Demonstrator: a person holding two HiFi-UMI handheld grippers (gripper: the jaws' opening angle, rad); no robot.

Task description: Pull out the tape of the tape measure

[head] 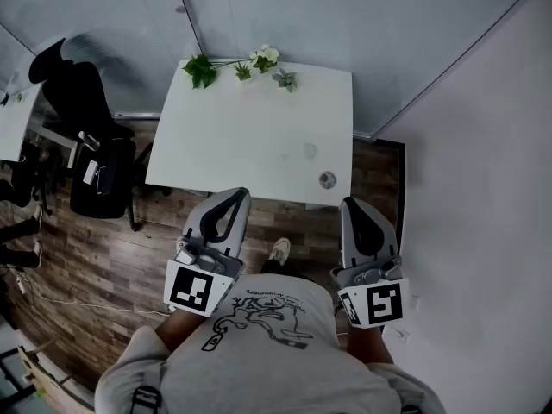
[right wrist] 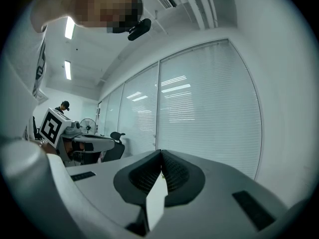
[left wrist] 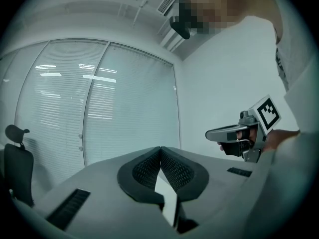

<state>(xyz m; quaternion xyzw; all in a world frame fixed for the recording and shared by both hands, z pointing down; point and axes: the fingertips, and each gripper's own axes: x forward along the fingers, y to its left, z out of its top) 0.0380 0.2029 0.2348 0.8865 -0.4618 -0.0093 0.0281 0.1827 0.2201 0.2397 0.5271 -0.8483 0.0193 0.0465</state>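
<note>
Tape measure (head: 327,179) is untouched; fingers first. Left gripper (left wrist: 160,149): ribbed pads pressed together tip to tip, pinching nothing. Right gripper (right wrist: 161,153): same, pads pressed together, nothing pinched. Both point level toward the blinds-covered glass wall (right wrist: 209,103). In the head view they sit lower centre, side by side, tips at the near edge of the white table (head: 241,136). The tape measure looks like the small round thing lower right on the tabletop, just beyond the right gripper's tip. Flower sprigs (head: 259,59) lie along the far edge.
</note>
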